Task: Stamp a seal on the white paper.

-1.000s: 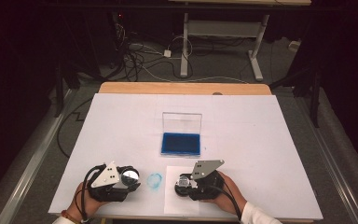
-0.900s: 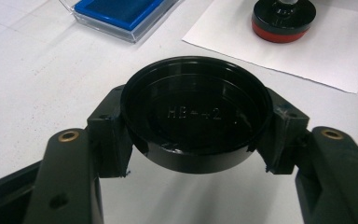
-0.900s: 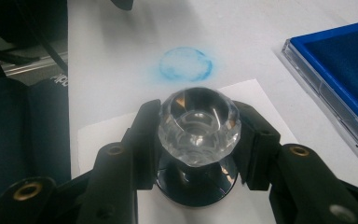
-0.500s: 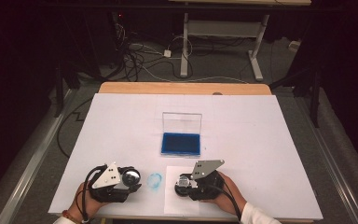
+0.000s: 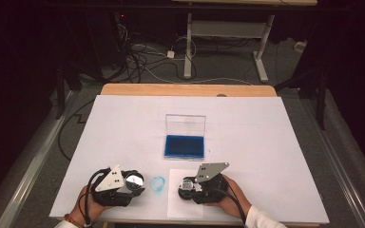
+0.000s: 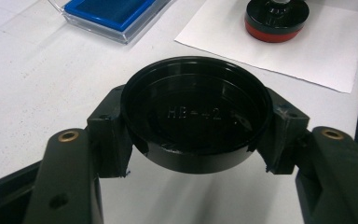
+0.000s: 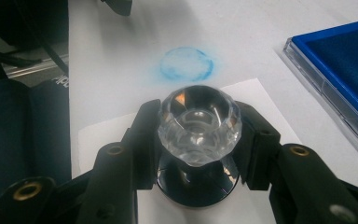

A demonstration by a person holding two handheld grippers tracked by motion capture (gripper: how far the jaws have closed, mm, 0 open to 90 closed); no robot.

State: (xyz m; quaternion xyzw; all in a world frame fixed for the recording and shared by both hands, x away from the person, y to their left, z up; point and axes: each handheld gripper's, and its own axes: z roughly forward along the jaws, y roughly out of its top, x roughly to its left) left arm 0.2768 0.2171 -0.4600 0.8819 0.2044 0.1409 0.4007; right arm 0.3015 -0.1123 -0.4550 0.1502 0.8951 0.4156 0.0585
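Observation:
My left gripper [image 6: 193,135] is shut on a round black cap [image 6: 196,112], which hangs just above the white table with its hollow side towards the camera. In the high view that gripper [image 5: 132,180] is at the table's front left. My right gripper [image 7: 198,140] is shut on the clear faceted knob of a stamp [image 7: 198,123], whose black base stands on a white sheet of paper [image 7: 107,133]. The high view has this gripper [image 5: 188,186] at front centre. From the left gripper view the stamp [image 6: 275,18] shows a red band at its foot.
An open clear case with a blue ink pad [image 5: 184,146] lies beyond the grippers at mid table. A smudged blue ring [image 5: 158,183] marks the table between the grippers. A wooden edge [image 5: 185,89] bounds the far side. Cables and desk legs are on the floor behind.

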